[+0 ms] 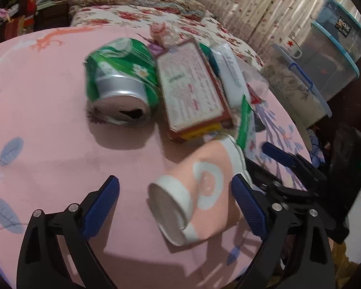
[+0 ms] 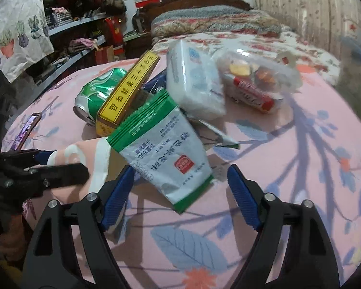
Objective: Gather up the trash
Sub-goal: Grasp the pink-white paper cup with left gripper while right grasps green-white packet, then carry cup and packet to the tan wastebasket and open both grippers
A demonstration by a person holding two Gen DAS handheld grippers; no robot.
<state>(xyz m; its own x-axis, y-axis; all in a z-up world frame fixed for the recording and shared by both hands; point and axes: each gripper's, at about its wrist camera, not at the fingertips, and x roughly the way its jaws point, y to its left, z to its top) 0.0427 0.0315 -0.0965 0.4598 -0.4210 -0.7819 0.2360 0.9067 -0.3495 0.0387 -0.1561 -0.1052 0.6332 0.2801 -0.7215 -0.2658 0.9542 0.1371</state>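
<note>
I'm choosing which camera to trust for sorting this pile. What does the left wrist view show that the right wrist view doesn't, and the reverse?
Only the left wrist view shows the can's crushed open end and the stacked storage bins beside the bed.

Only the right wrist view shows a phone on the sheet, a clear plastic container with wrappers inside, and the shelves.

Both show the green can, the yellow-edged box, the white tissue pack, the green-and-white sachet and the pink paper cup, lying between the left hand-held gripper's open fingers.
</note>
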